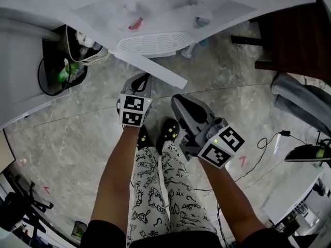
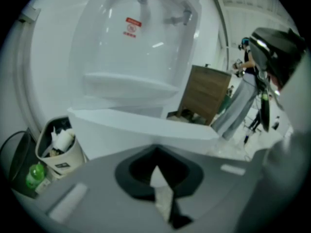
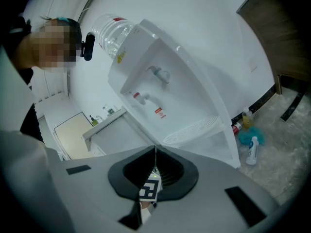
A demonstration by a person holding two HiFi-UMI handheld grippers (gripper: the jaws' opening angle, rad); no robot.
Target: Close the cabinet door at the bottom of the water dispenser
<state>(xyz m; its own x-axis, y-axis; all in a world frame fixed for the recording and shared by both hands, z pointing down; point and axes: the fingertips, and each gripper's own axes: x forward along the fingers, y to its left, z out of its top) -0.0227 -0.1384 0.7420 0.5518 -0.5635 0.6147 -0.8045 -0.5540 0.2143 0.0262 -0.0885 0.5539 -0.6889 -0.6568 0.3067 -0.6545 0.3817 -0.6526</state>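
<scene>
The white water dispenser [image 1: 155,14] fills the top of the head view, with its drip tray [image 1: 150,43] facing me. Its bottom cabinet door [image 1: 155,66] stands open, swung out over the floor as a white strip. My left gripper [image 1: 136,84] is shut and empty, its tip just short of the door's outer face. That door [image 2: 141,126] spans the left gripper view close ahead, below the taps [image 2: 176,18]. My right gripper [image 1: 187,106] is shut and empty, right of the left one and farther from the door [image 3: 114,132]. The dispenser [image 3: 170,96] shows tilted in the right gripper view.
A bin [image 1: 58,72] holding rubbish and a green bottle [image 2: 34,174] stands left of the dispenser. Cleaning bottles [image 3: 250,149] lie on the floor to its right. A dark wooden cabinet [image 1: 295,35] and a chair [image 1: 305,99] are on the right. Cables [image 1: 269,143] cross the floor.
</scene>
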